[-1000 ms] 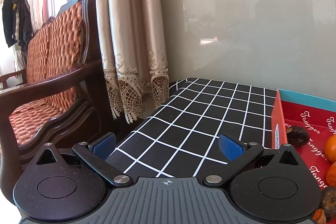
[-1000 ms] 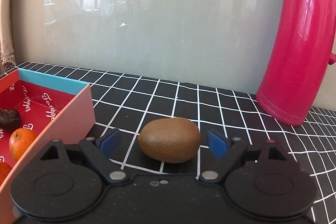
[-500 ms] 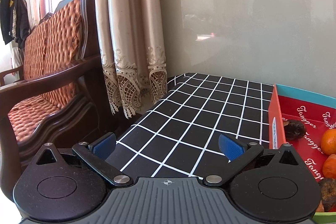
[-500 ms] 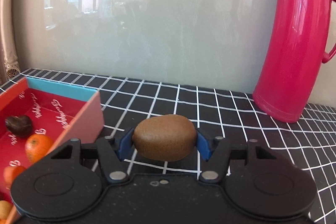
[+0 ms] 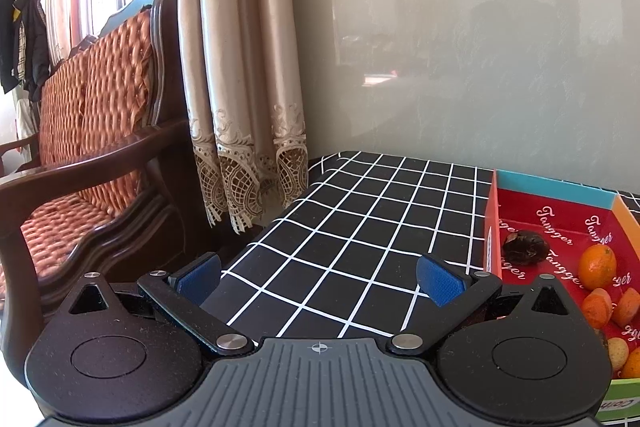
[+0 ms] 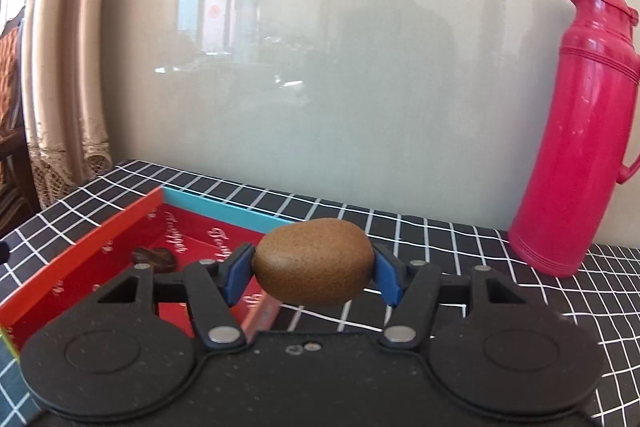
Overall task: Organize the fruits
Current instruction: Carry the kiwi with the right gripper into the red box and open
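At the centre of the right wrist view, the fuzzy brown oval kiwi (image 6: 314, 262) is seen clamped between the blue pads of the right gripper (image 6: 313, 273), one pad pressed against each end. A second ago the fruit was lying on the black tablecloth with a white grid (image 6: 432, 239) with the jaws spread wide on either side; now it is held clear of the cloth and is placed over the near right wall of the shallow red cardboard box with a light blue far wall (image 6: 224, 209). The box, formerly at the left edge of the frame, is now found in the lower left and centre, and a dark wrinkled fruit (image 6: 154, 258) is shown inside it. The tall magenta plastic thermos flask (image 6: 576, 131) is seen upright at the right of the frame.

In the left wrist view, the left gripper (image 5: 320, 277) is shown with its jaws released and wide apart, nothing between them, as in the earlier frames. More of the box is now revealed at the right edge, with a round orange tangerine (image 5: 597, 266) and smaller orange fruits (image 5: 612, 307) lying in it.
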Action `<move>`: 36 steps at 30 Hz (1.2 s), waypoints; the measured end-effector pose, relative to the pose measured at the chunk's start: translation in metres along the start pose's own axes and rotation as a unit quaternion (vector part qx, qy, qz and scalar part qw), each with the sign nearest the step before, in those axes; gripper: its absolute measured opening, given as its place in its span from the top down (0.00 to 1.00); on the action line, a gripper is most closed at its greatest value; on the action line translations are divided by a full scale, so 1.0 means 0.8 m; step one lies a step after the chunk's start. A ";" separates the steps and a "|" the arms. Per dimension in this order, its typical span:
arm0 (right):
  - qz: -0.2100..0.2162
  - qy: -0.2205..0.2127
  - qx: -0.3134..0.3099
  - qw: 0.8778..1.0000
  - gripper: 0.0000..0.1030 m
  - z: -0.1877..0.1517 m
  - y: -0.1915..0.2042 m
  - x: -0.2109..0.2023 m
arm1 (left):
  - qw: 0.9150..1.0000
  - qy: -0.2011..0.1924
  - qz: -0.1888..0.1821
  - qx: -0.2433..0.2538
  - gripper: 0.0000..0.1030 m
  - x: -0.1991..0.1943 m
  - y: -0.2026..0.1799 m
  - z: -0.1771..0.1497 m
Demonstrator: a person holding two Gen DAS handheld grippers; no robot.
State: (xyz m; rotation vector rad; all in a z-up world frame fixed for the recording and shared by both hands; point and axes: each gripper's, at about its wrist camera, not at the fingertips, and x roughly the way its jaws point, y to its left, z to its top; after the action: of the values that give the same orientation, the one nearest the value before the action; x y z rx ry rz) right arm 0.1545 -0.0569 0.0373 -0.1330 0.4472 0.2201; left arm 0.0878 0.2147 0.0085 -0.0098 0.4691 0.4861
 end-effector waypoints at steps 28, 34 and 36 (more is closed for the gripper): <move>0.040 -0.002 -0.066 0.997 0.12 0.000 0.131 -0.003 | 1.000 0.004 -0.009 -0.016 0.00 -0.017 0.041 -0.009; 0.005 -0.016 -0.030 0.999 0.01 0.005 0.076 -0.020 | 0.999 0.007 -0.035 -0.030 0.00 -0.026 0.019 -0.004; -0.009 -0.018 -0.014 1.000 0.01 0.004 0.052 -0.027 | 0.999 0.000 -0.046 -0.025 0.00 -0.031 0.006 -0.001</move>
State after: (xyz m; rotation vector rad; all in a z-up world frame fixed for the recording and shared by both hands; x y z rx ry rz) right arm 0.1272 -0.0202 0.0463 -0.1599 0.4064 0.2117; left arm 0.0657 0.2076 0.0193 -0.0802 0.4545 0.4070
